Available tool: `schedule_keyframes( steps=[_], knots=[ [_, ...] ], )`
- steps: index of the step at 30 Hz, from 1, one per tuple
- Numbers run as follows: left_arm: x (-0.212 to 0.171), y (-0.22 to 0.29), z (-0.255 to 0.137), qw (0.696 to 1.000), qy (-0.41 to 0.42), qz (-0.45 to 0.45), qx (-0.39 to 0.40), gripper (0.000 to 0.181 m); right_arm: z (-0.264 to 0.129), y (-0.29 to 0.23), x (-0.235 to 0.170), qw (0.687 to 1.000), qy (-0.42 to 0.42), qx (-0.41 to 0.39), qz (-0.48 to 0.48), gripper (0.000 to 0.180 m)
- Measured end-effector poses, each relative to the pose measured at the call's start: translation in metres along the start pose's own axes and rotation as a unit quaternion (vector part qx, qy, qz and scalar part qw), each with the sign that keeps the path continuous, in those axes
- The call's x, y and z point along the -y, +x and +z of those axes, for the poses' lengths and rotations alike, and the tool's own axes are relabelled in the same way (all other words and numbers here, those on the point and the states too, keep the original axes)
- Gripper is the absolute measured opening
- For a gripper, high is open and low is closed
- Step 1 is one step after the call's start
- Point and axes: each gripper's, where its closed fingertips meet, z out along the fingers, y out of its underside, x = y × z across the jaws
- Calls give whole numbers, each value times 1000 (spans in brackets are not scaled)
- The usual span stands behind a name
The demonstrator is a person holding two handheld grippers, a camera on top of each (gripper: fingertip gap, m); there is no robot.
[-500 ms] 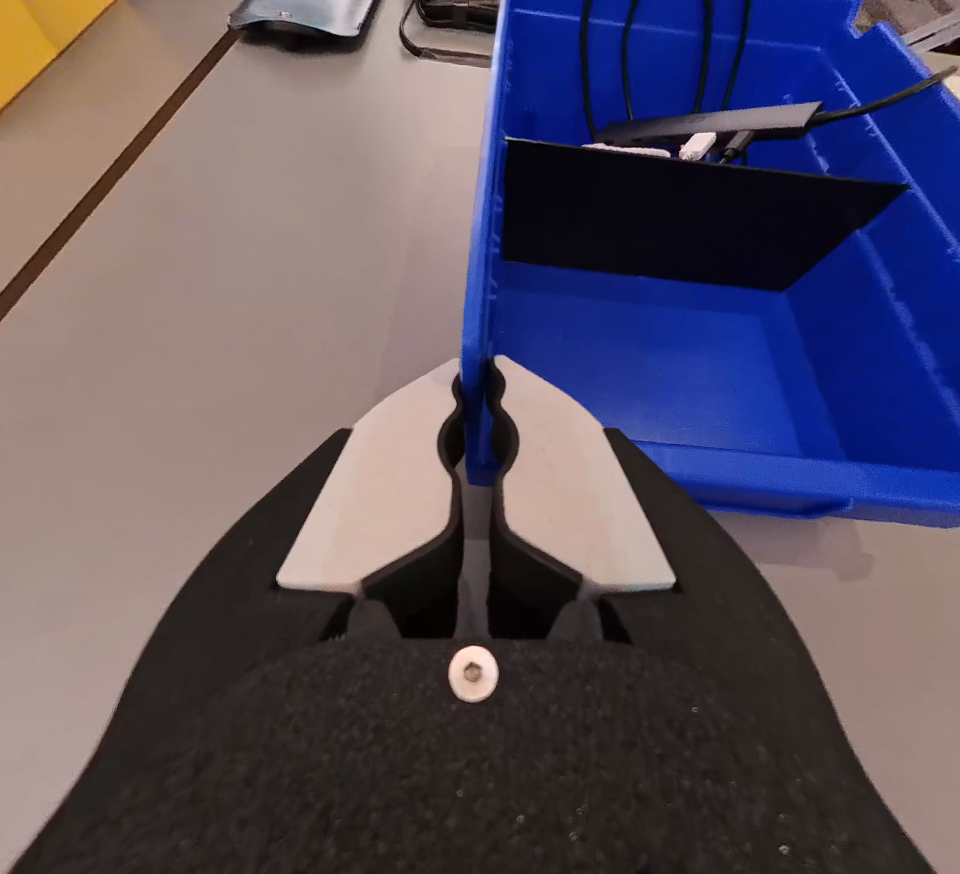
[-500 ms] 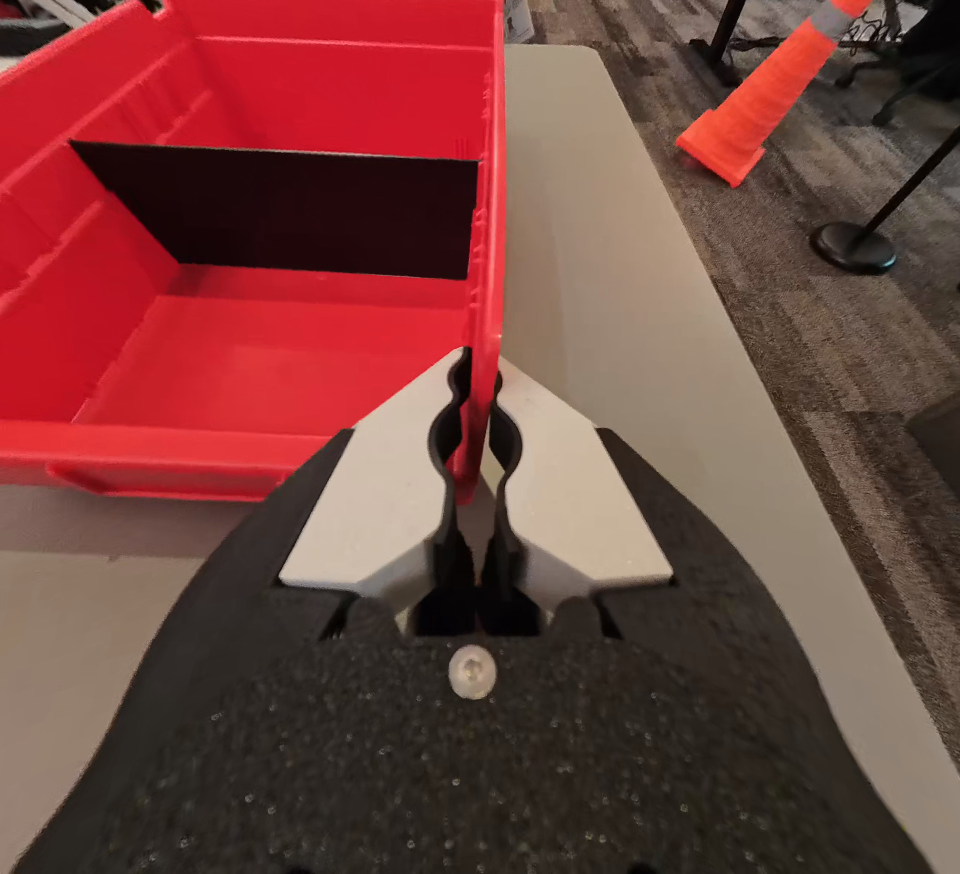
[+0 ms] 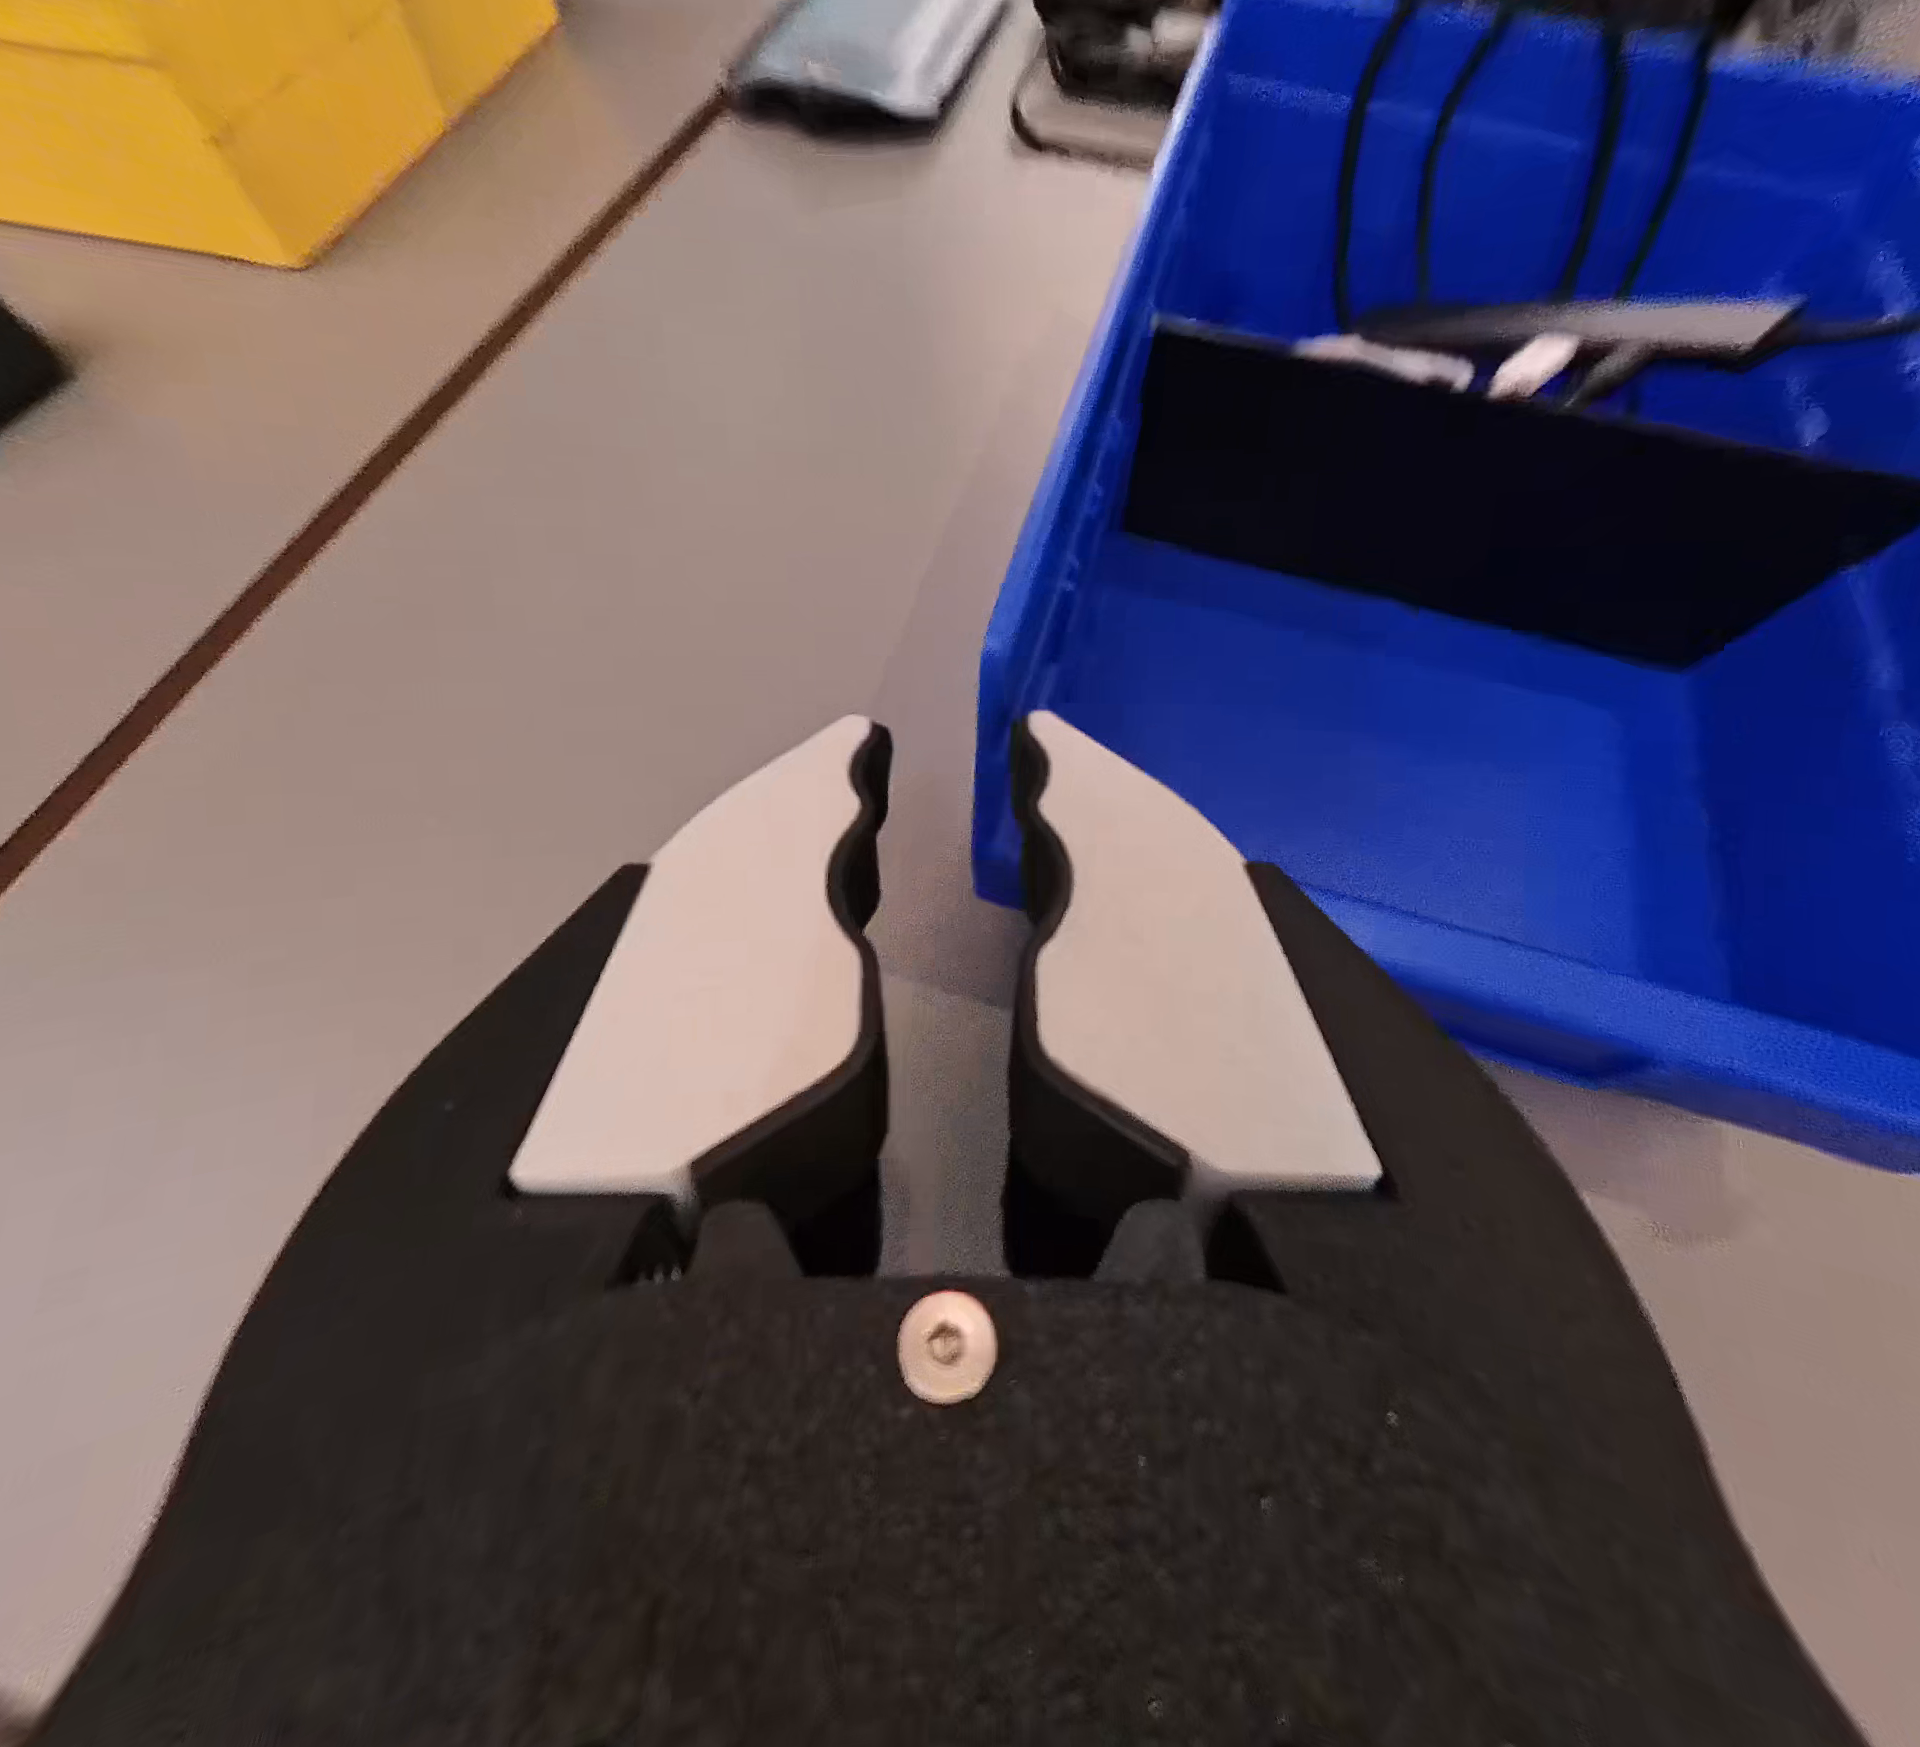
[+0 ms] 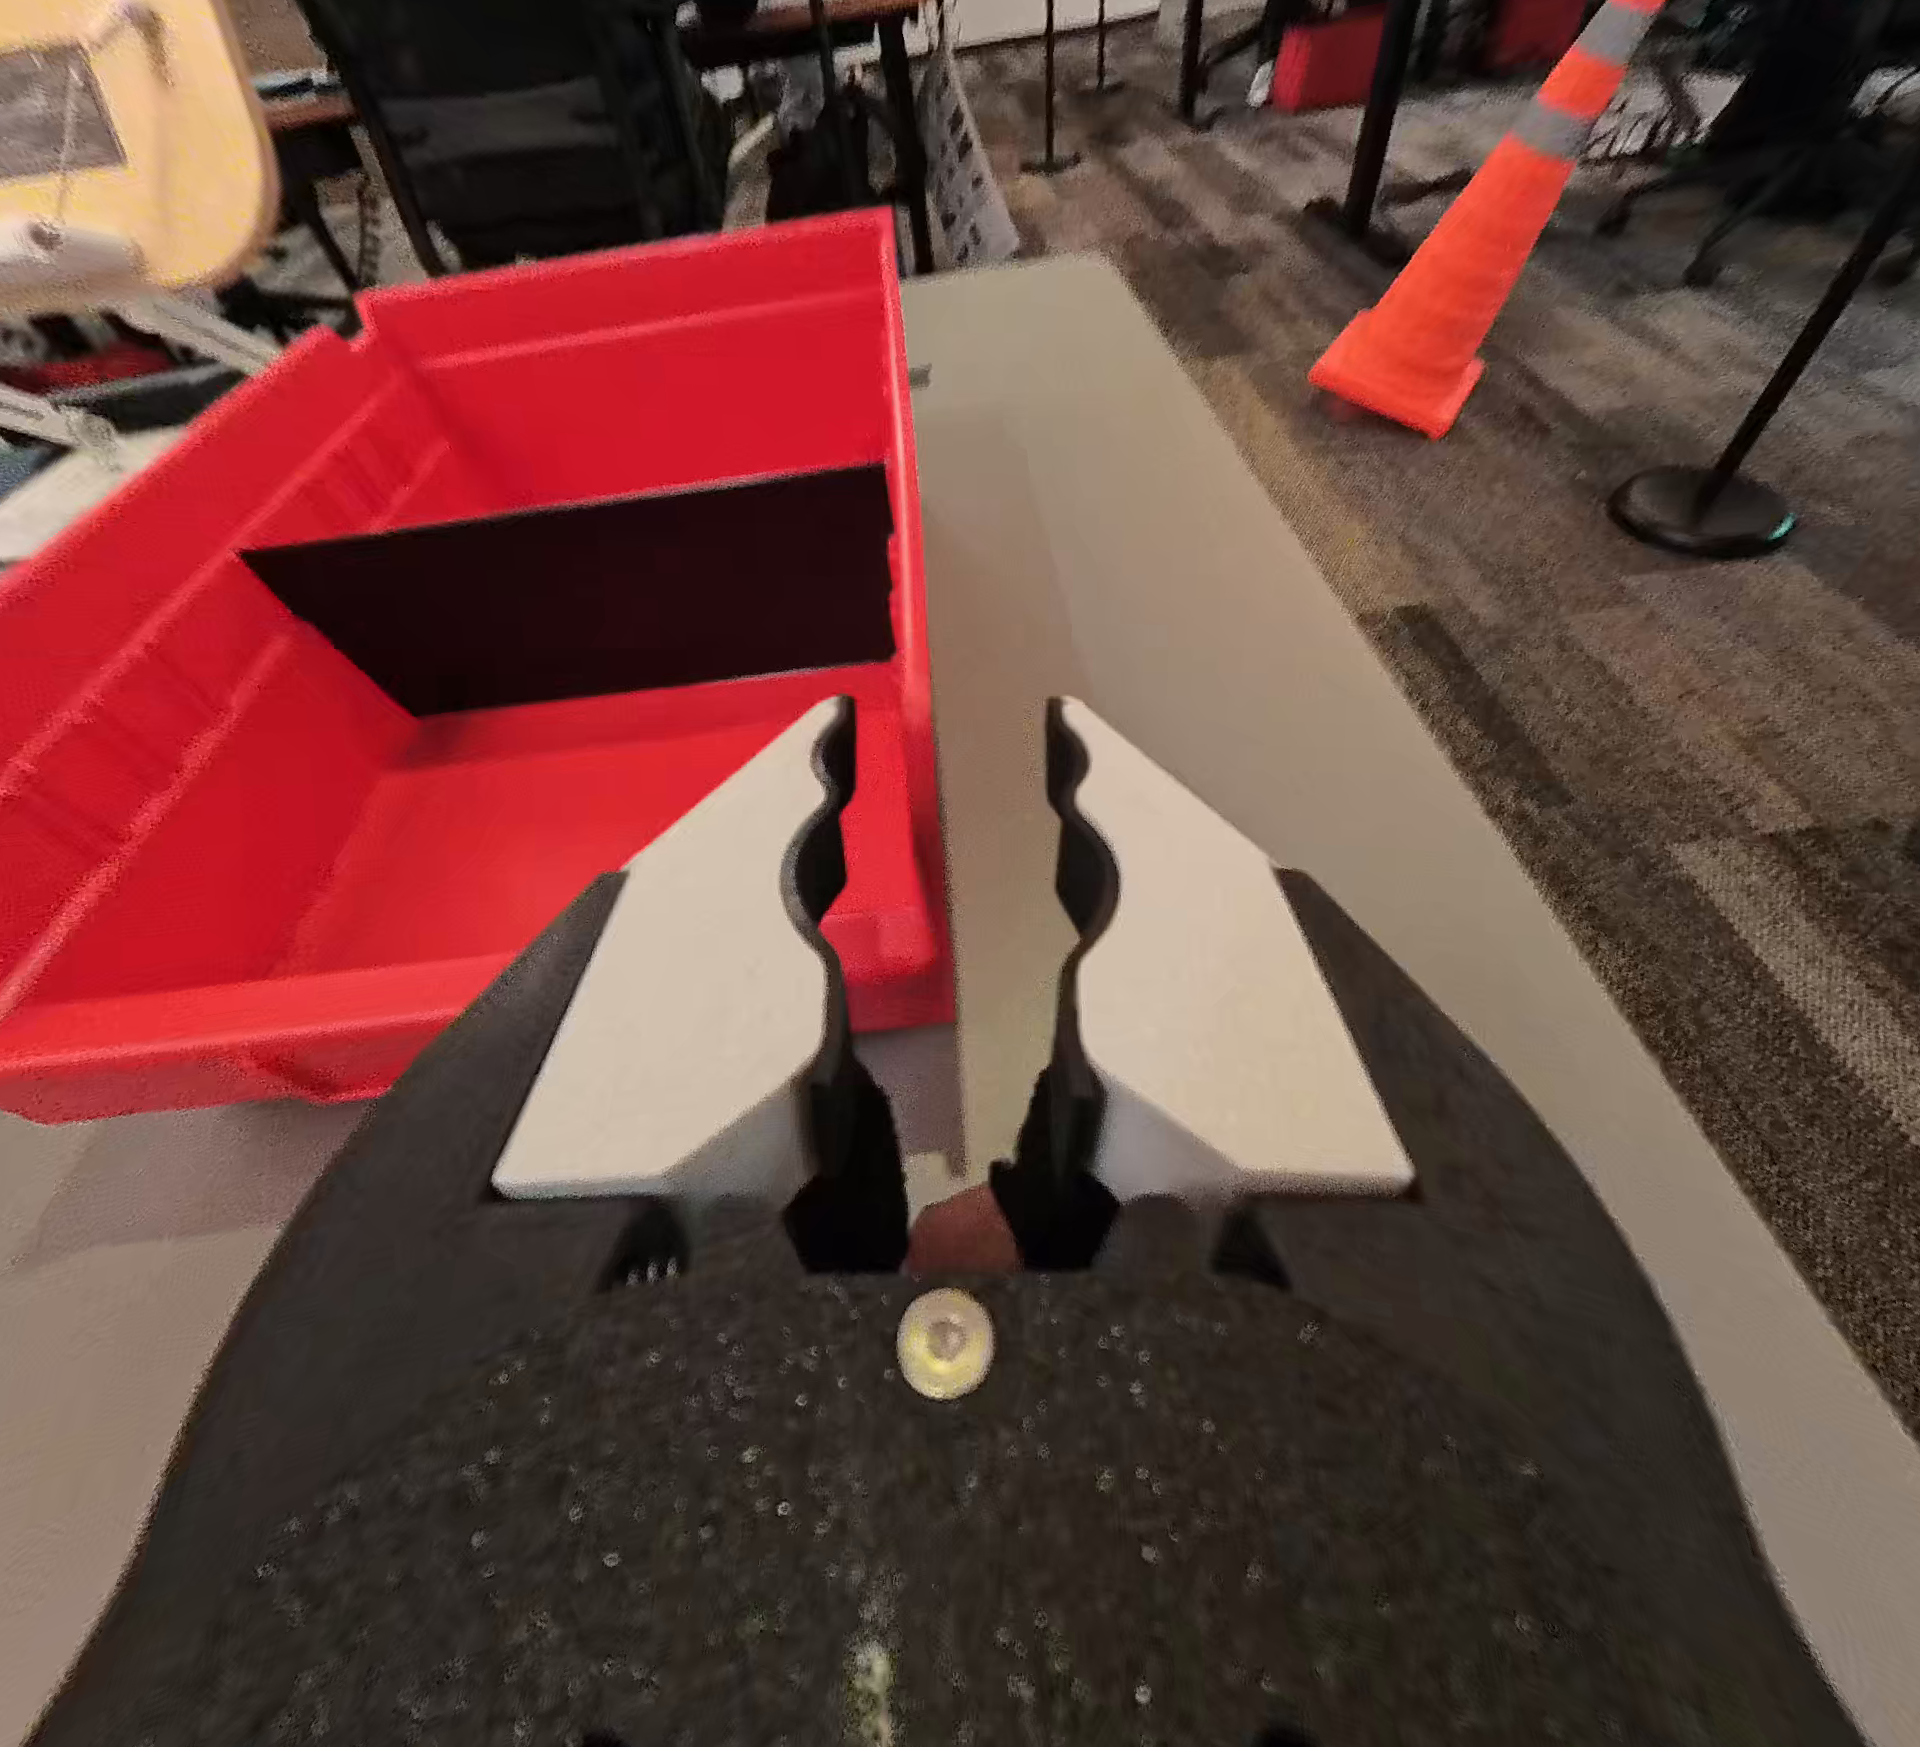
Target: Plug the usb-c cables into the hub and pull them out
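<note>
Just ahead of the left gripper [image 3: 951,731] and to its right sits a blue bin [image 3: 1049,679] on the grey table [image 3: 540,617]; its near corner lies beside the right fingertip, though contact cannot be judged. The jaws stand spread, with bare table in the gap and nothing held. A black divider [image 3: 1455,502] crosses the bin, and behind it, in the far compartment well ahead of the tongs, lies the dark flat hub [image 3: 1579,326] with black cables [image 3: 1455,139] looping up over the back wall and pale plugs [image 3: 1527,367] beside it; blur hides whether any plug is seated. Farther ahead and left are yellow boxes [image 3: 260,66], and straight ahead a grey pouch [image 3: 883,35]. The right gripper [image 4: 951,710] is likewise spread and empty. A red bin [image 4: 416,866] sits to its front left, the bin's right wall running up through the gap near the left finger [image 4: 707,970]. This bin also has a black divider [image 4: 603,585], and both compartments show only red floor. Off to the right, beyond the table edge, an orange cone [image 4: 1496,191] stands on carpet.
</note>
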Motion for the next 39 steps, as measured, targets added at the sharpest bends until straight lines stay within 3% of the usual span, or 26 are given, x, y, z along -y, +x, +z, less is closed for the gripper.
schedule_keyframes(
  steps=[4, 6, 10, 13, 15, 19, 30, 33, 39],
  knots=[
    [15, 41, -71, 995, 64, -51, -56, 15, -45, -35, 28, 998, 58, 11, -34, 42],
    [-9, 87, -100, 987, 54, -50, -145, 2, -66, -68, 19, 996, 64, 45, -31, 42],
    [-68, 150, -127, 964, 64, -15, -258, 1, -85, -138, -23, 982, 18, 180, 47, 41],
    [-76, 178, -136, 943, 50, 36, -328, 1, -83, -155, -33, 979, -4, 202, 12, 44],
    [-76, 174, -131, 949, 42, 41, -309, 3, -79, -155, -42, 981, -18, 194, -18, 44],
    [-90, 165, -120, 955, -5, 18, -297, 23, -75, -156, -44, 981, -23, 195, -4, 43],
    [-94, 171, -102, 969, -22, 76, -233, 30, -72, -162, -56, 978, -39, 198, -45, 42],
    [-66, 186, -108, 958, -21, 73, -277, 36, -70, -158, -53, 980, -36, 195, -29, 42],
    [20, 191, -62, 920, -63, 324, -210, 40, -67, -153, -51, 979, -37, 202, 8, 42]
  ],
)
